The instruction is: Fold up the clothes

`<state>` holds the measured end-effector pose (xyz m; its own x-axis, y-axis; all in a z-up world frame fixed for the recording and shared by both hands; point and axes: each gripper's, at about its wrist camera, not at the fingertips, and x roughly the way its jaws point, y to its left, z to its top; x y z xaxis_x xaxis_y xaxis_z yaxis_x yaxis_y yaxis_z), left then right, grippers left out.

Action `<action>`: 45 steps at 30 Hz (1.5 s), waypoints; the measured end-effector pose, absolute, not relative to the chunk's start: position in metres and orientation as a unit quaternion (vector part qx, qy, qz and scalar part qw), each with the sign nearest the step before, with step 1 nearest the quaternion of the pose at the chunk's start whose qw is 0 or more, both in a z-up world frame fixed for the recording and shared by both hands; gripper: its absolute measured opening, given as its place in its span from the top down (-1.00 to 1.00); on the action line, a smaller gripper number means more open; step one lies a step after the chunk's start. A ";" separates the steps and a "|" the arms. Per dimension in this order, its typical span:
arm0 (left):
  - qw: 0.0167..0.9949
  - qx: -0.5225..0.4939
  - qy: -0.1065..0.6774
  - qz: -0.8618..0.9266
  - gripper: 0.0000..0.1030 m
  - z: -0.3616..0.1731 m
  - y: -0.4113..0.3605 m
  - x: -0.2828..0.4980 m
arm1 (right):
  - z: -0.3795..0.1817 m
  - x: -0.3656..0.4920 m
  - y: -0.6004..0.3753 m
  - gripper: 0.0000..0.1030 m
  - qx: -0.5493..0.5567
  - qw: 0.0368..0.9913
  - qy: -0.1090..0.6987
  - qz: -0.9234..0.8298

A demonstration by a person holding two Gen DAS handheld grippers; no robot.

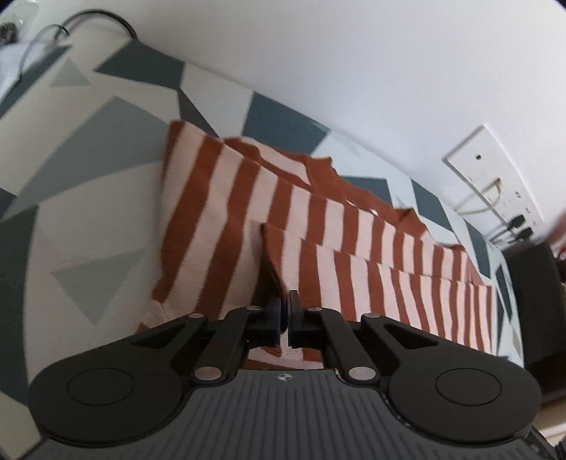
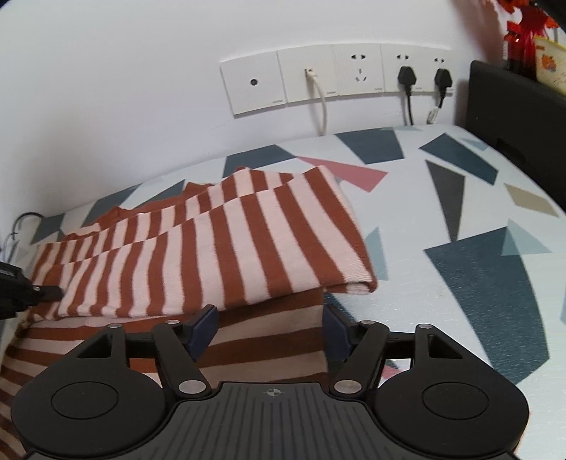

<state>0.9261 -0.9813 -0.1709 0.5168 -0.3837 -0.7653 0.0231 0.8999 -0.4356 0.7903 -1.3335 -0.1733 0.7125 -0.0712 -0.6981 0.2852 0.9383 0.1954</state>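
Between the left gripper (image 1: 285, 311) fingers, clenched on its edge: rust-and-pink striped knit garment (image 2: 212, 244), partly folded on the geometric-print bed sheet (image 2: 477, 219). Right gripper (image 2: 270, 327) fingers released, straddling the lower layer. Step: mid-fold. Next: right must pinch its edge, likely.

Striped garment (image 2: 198, 247) runs off the right wrist view's lower left edge; left tongs (image 2: 42, 293) cut by that left edge; cables (image 1: 53, 32) at far corner blurred, ends unseen.
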 end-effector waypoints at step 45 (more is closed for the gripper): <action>0.905 -0.018 0.424 -0.010 0.68 -0.171 -0.978 0.933 | -0.172 0.905 -1.382 0.75 0.210 0.891 0.330 -0.229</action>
<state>0.9326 -0.9781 -0.1711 0.6400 -0.0326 -0.7677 0.0025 0.9992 -0.0404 0.9055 -1.3821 -0.1723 0.6774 -0.2688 -0.6848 0.5461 0.8075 0.2232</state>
